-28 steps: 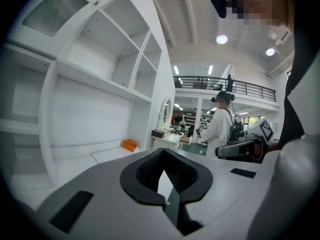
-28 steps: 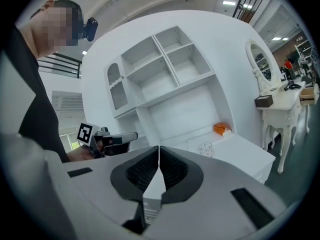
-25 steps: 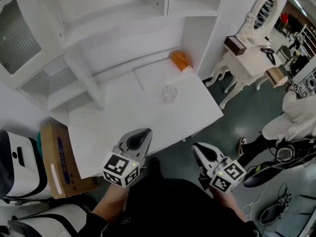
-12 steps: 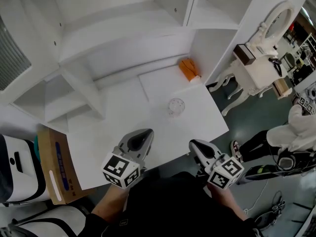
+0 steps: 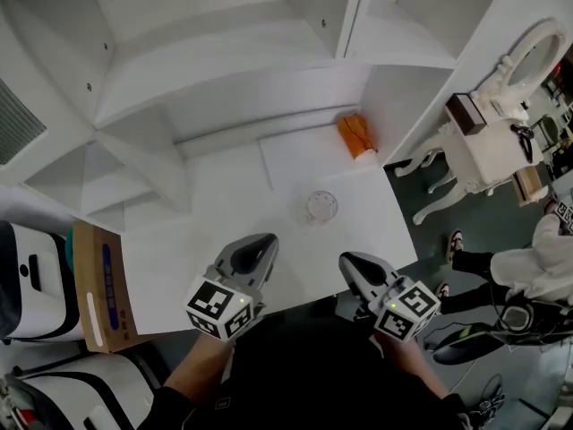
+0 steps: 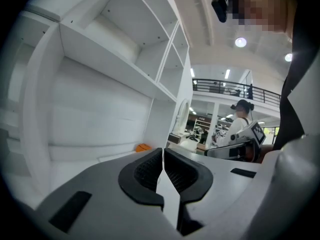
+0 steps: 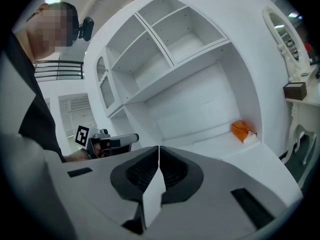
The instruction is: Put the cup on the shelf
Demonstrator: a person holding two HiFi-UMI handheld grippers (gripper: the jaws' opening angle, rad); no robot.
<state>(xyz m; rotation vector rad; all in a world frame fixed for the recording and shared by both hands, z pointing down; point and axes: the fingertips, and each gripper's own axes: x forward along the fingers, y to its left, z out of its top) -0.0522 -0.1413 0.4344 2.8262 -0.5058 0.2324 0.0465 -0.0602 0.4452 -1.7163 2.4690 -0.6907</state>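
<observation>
**Grippers.** The left gripper (image 5: 260, 245) is hovering over the near edge of the table (image 5: 215, 231). In the left gripper view its jaws are pressing together with nothing between them (image 6: 163, 153). The right gripper (image 5: 351, 267) is hanging beside it at the same edge. Its jaws are likewise closing on each other, empty (image 7: 159, 155). Both grippers are pointing toward the back of the table, well apart from each other.

**Task item.** The cup (image 5: 320, 207), clear glass, is standing upright on the table ahead of the grippers. It is nearer the right gripper and touching neither. The stretch of table between grippers and cup is showing as plain white surface.

**Surroundings.**
- An orange packet (image 5: 355, 137) is lying behind the cup, against the back right corner of the table.
- The white shelf unit (image 5: 224, 52) is rising behind and above the table. A long shelf board is running across it, and an upright divider (image 5: 354, 16) is splitting the compartments above.
- A cardboard box (image 5: 100, 285) is standing on the floor just beside the table's left end.
- A white dressing table with an oval mirror (image 5: 501, 141) is standing to the right.
- A person (image 5: 537, 262) is near it, well apart from the table.
</observation>
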